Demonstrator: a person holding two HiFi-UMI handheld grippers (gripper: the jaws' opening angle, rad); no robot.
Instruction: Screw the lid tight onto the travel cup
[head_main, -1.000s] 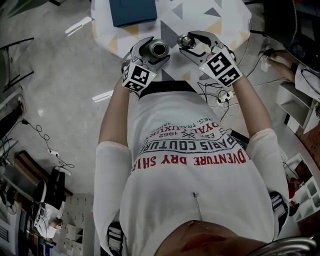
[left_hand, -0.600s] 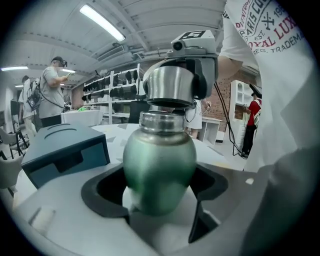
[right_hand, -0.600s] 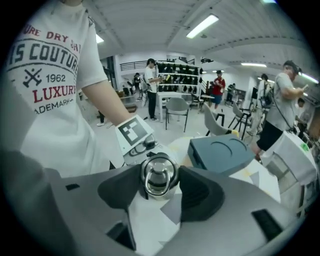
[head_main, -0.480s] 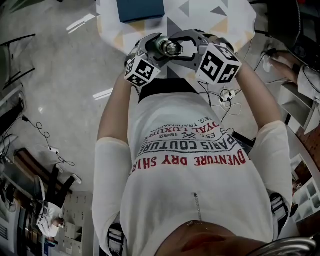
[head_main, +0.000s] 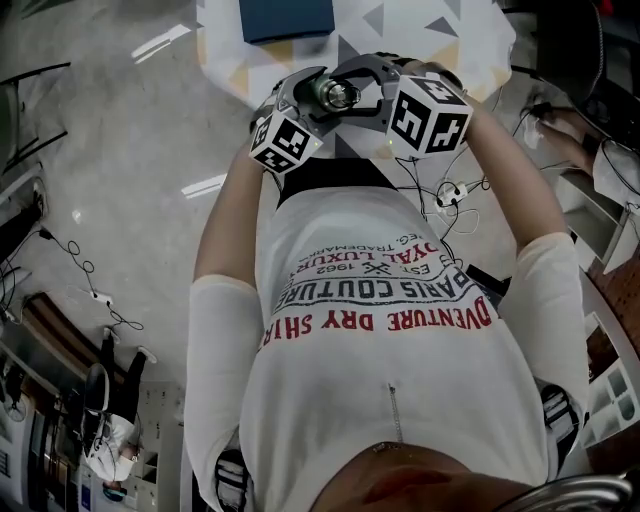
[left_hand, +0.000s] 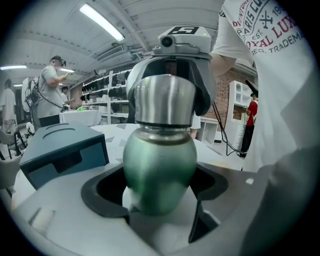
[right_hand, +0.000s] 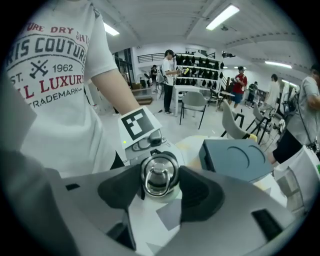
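Note:
A green travel cup (left_hand: 160, 160) lies tilted in my left gripper (left_hand: 159, 189), whose jaws are shut on its rounded body. Its steel lid (left_hand: 165, 100) sits on the cup's mouth. My right gripper (right_hand: 159, 189) is shut on the lid (right_hand: 159, 177), and the lid's ring handle faces that camera between the two dark pads. In the head view both grippers meet over the table's near edge: the left gripper (head_main: 303, 103), the lid (head_main: 340, 95) and the right gripper (head_main: 368, 85) in a row. The joint between lid and cup is hidden there.
A blue box (head_main: 285, 18) lies on the patterned table (head_main: 400, 30) beyond the grippers. Cables and a socket strip (head_main: 450, 190) lie on the floor at my right. Several people, chairs and shelves stand farther back in the room.
The right gripper has carried the lid left onto the cup's mouth and rolled its wrist. The left gripper has held the cup in place.

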